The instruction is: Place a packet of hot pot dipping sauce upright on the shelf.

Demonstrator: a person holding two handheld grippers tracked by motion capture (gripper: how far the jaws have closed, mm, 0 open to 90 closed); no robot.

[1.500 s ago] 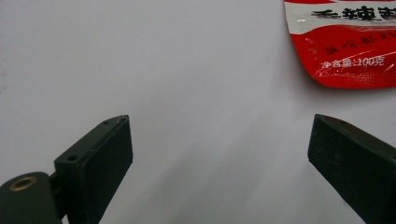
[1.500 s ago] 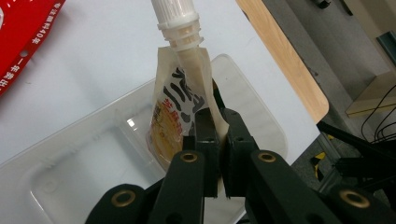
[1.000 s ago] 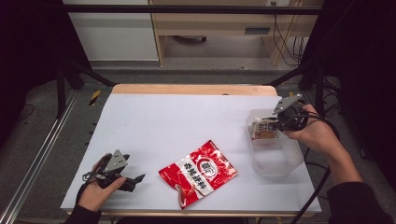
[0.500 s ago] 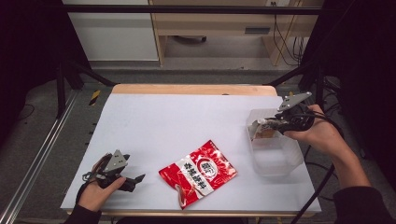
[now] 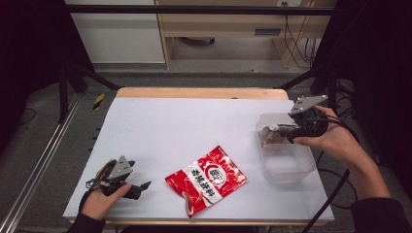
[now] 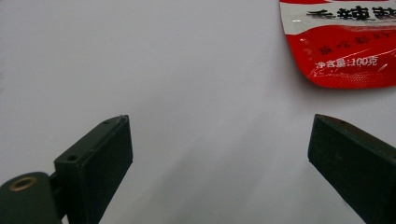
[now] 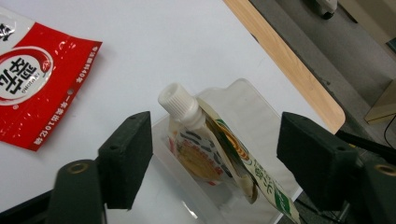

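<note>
Change: since a second ago the right hand-held gripper [image 5: 281,133] has drawn back slightly toward the counter's right edge, and its jaws have just been opening; the spouted pouch [image 5: 273,136] that they pinched now stands between them, unpressed.
Left hand-held gripper [image 5: 140,186]: rests on the near left corner of the counter [image 5: 194,126] in the person's left hand [image 5: 99,201], jaws set wide apart with bare white surface between them, gripping nothing; unmoved.
Red snack bag [image 5: 206,178]: lies flat near the front edge, just right of the left hand-held gripper and well apart from the tub; its long axis runs diagonally, from near-left up to far-right; unmoved.
Spouted pouch, place: inside the clear plastic tub [image 5: 286,167], at the tub's far left end, leaning against the wall there.
Spouted pouch, pointing: in the right gripper view the pouch [image 7: 215,154] stands tilted, its white ribbed screw cap [image 7: 178,101] uppermost and pointing up and to the left of that view; the long axis runs from the cap down into the tub, the printed faces turned sideways.
Right hand-held gripper, state: jaws [image 7: 222,163] spread well wider than the pouch, one on each side, neither pad touching it; held level over the tub's far end by the right hand [image 5: 333,141].
Clear plastic tub: sits at the right side of the counter, just inside its right edge.
</note>
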